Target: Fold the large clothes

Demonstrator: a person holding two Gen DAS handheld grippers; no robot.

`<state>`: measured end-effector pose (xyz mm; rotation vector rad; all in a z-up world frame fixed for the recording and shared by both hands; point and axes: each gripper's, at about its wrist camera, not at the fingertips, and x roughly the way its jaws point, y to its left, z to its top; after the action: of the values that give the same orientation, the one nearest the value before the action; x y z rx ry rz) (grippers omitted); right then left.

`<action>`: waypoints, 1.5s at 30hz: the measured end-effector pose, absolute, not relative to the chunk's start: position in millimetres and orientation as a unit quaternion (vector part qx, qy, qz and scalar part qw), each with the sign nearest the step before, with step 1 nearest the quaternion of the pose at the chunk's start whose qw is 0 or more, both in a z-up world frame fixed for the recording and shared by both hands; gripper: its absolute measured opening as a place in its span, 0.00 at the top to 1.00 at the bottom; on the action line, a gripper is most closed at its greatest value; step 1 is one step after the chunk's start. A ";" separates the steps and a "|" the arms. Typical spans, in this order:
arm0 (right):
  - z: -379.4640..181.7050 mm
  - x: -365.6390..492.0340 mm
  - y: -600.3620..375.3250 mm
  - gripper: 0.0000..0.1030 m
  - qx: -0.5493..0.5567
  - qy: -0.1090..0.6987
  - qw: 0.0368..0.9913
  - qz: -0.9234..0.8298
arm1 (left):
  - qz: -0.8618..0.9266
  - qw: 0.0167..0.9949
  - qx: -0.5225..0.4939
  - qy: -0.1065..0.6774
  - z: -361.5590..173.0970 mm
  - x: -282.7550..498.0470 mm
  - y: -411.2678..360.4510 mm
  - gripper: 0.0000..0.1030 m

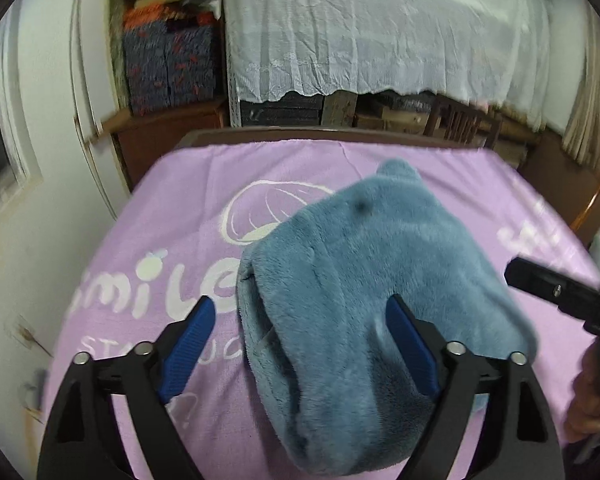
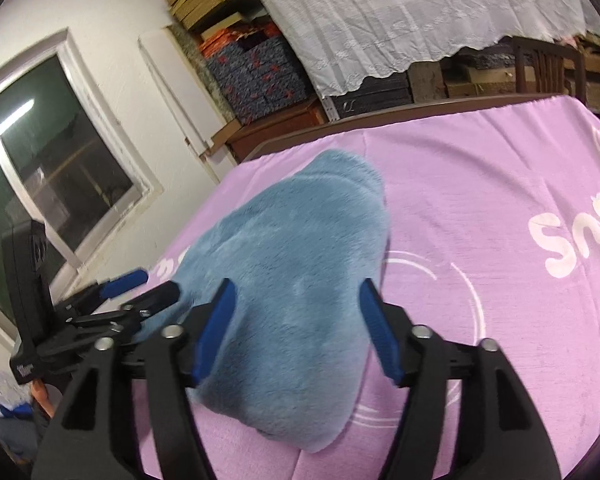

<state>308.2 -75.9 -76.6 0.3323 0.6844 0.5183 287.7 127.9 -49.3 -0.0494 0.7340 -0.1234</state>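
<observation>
Left wrist view: folded blue fleece garment [image 1: 364, 304] runs lengthwise ahead, seemingly untouched between the left gripper's [image 1: 300, 344] spread fingers; right gripper [image 2: 296, 332] likewise spread.

We see a plush garment [image 1: 360, 280] in dusty blue, lying on a lilac cover [image 1: 180, 184] printed with white lettering and swirls. Each claw, left [image 1: 300, 354] and right [image 2: 296, 330], is black with ribbed blue pads [image 1: 190, 344]. Behind hangs a white lace cloth [image 1: 380, 28], beside dark blue boxes [image 1: 168, 68] speckled with red
</observation>
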 end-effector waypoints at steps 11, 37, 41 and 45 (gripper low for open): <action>-97.0 329.6 -110.1 0.16 0.271 0.368 0.847 0.272 | -0.197 0.842 -0.191 0.464 -83.7 314.7 155.0 0.09; -131.1 335.1 -76.2 0.09 0.289 0.434 0.791 0.318 | -0.220 0.813 -0.226 0.489 -105.5 332.4 153.3 0.04; -138.7 337.7 -72.0 0.08 0.297 0.440 0.784 0.323 | -0.229 0.818 -0.220 0.480 -107.5 334.0 145.6 0.05; -136.6 334.5 -60.9 0.08 0.276 0.436 0.797 0.315 | -0.240 0.821 -0.215 0.471 -108.6 331.6 135.4 0.17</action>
<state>334.5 -60.9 -136.6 0.5933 0.9358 0.6768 331.6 135.4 -108.6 -0.4567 1.0034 -0.5113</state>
